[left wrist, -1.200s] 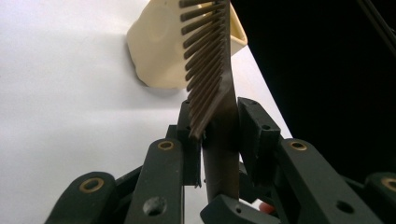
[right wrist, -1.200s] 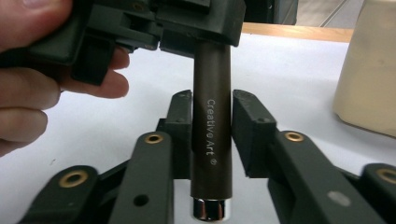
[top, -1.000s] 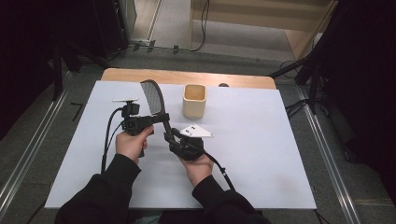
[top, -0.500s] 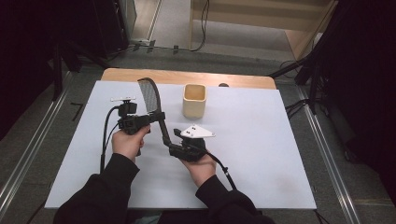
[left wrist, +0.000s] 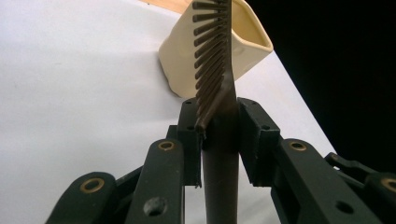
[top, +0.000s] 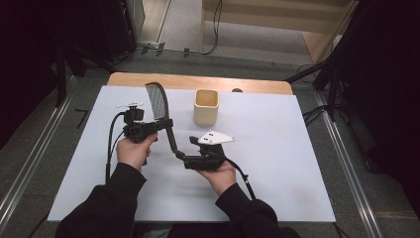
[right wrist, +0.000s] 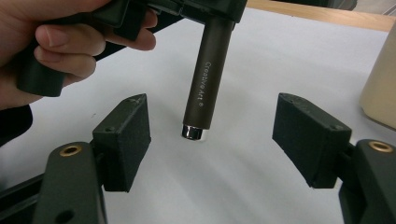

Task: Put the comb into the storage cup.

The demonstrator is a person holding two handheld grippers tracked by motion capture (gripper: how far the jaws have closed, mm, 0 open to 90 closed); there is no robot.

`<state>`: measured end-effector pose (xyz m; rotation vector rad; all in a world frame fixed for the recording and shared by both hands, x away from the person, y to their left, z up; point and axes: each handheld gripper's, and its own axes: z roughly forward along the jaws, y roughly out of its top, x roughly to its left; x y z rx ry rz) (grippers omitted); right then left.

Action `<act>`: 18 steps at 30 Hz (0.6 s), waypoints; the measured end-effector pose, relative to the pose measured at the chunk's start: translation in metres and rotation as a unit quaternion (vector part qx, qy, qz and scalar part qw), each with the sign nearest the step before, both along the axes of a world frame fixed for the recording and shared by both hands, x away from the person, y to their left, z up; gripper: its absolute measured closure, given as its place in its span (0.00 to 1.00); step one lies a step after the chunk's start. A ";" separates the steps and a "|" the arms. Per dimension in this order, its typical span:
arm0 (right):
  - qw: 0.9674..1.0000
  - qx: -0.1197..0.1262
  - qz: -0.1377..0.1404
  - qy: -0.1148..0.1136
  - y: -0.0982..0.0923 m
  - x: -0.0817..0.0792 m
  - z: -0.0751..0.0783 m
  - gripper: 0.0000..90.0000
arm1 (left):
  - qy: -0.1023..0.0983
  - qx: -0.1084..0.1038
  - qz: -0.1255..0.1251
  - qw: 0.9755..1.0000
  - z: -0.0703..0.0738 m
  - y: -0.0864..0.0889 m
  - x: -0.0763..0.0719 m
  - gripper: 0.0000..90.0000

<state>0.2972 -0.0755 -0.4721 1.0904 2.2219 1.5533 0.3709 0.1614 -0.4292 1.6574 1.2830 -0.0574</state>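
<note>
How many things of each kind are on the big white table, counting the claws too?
Black two-jaw claws: 2, the left claw and the right claw
Dark brown long-handled comb brush: 1
Cream square plastic cup: 1
Total: 4

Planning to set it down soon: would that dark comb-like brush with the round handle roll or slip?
The dark comb-like brush probably won't roll far: its flat toothed head should stop it. Its smooth round handle looks slippery, though the left tool grips it firmly.
</note>
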 end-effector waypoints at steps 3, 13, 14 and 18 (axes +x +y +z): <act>1.000 -0.012 -0.002 0.003 -0.002 0.000 0.000 0.26 | -0.001 0.001 -0.001 1.000 0.000 0.000 0.000 0.81; 1.000 -0.027 0.004 0.000 -0.016 -0.003 0.002 0.25 | -0.001 0.004 -0.002 1.000 0.000 0.000 0.000 0.81; 1.000 -0.029 0.004 -0.002 -0.017 -0.003 0.002 0.24 | -0.001 0.004 -0.002 1.000 0.000 0.000 0.000 0.81; 0.999 -0.051 0.010 -0.006 -0.019 -0.005 0.003 0.23 | -0.004 0.004 0.000 1.000 0.000 0.000 0.000 0.81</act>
